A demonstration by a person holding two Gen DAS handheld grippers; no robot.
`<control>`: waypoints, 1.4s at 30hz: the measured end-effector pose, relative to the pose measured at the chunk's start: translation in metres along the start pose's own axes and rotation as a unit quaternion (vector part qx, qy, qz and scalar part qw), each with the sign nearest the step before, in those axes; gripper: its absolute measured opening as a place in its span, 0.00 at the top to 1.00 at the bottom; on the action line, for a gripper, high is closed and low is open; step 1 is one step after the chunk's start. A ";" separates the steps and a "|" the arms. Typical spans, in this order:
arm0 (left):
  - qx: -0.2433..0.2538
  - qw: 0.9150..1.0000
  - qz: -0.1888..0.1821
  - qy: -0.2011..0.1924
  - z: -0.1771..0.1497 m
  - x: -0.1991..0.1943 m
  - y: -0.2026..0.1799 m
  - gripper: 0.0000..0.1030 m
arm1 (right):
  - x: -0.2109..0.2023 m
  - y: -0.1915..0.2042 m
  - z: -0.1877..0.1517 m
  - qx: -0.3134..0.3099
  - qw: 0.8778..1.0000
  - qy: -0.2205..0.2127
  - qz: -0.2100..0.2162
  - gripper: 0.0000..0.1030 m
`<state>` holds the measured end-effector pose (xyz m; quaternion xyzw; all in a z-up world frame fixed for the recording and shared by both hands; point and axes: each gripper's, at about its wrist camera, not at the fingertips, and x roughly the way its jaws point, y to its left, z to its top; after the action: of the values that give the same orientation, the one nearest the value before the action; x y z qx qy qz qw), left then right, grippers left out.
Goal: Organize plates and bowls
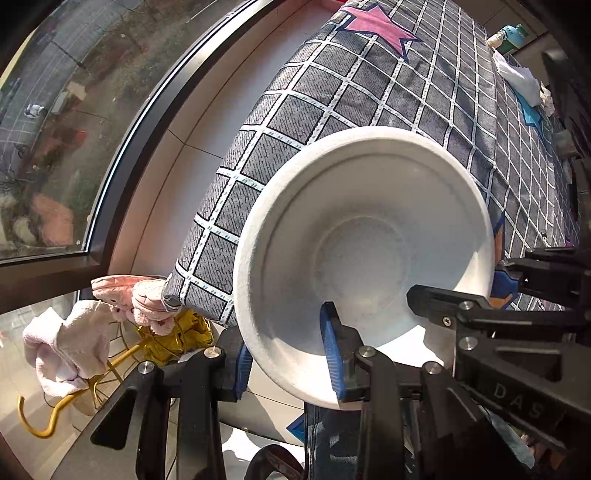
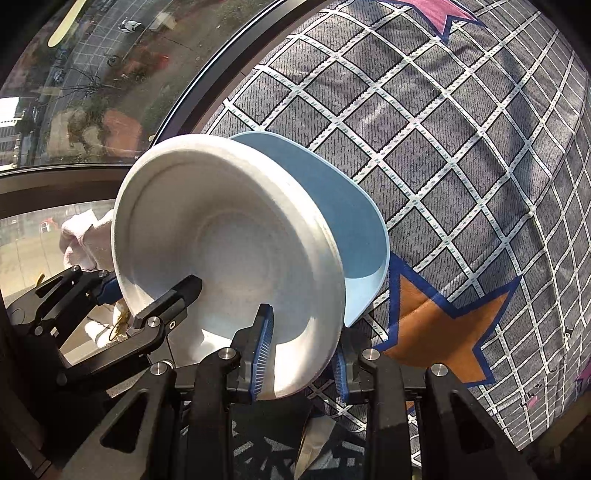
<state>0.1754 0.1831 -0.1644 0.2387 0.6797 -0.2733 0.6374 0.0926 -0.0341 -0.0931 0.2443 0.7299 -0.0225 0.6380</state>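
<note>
A white bowl (image 1: pixel 365 243) is held tilted above the checked cloth (image 1: pixel 369 96). My left gripper (image 1: pixel 286 360) is shut on its near rim, one blue pad inside and one outside. My right gripper (image 2: pixel 301 363) is shut on the opposite rim of the same white bowl (image 2: pixel 229 240); it shows in the left wrist view at the right (image 1: pixel 476 291). The left gripper shows in the right wrist view at the left (image 2: pixel 147 291). A light blue plate (image 2: pixel 347 214) sits right behind the bowl in the right wrist view; whether the right gripper also pinches it I cannot tell.
The grey checked cloth (image 2: pixel 461 147) with pink and orange stars covers the surface. A window (image 1: pixel 55 110) runs along the left. Pink cloths (image 1: pixel 70 343) hang on a yellow wire rack (image 1: pixel 55 410) at the lower left. A green bottle (image 1: pixel 511 35) and white tissue (image 1: pixel 521 79) lie far right.
</note>
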 end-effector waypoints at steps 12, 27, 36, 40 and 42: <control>-0.020 1.000 0.012 -0.003 0.007 0.016 0.013 0.49 | 0.009 -0.011 0.006 0.020 1.000 0.003 -0.012 0.60; -0.028 0.998 0.035 -0.048 0.010 -0.010 0.009 0.14 | -0.042 -0.035 -0.008 0.035 0.995 -0.084 -0.042 0.04; -0.004 0.999 0.033 -0.028 -0.001 -0.002 0.000 0.14 | -0.024 -0.026 -0.006 -0.017 0.981 -0.075 -0.180 0.04; -0.005 0.999 0.027 -0.029 0.002 -0.003 -0.002 0.14 | -0.027 -0.035 -0.015 -0.025 0.976 -0.073 -0.203 0.04; -0.002 0.999 0.026 -0.032 0.004 -0.004 -0.005 0.14 | -0.029 -0.039 -0.018 -0.016 0.978 -0.074 -0.196 0.04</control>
<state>0.1755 0.1768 -0.1600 0.2467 0.6530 -0.2627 0.6661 0.0626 -0.0714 -0.0738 0.0835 0.7145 -0.1536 0.6774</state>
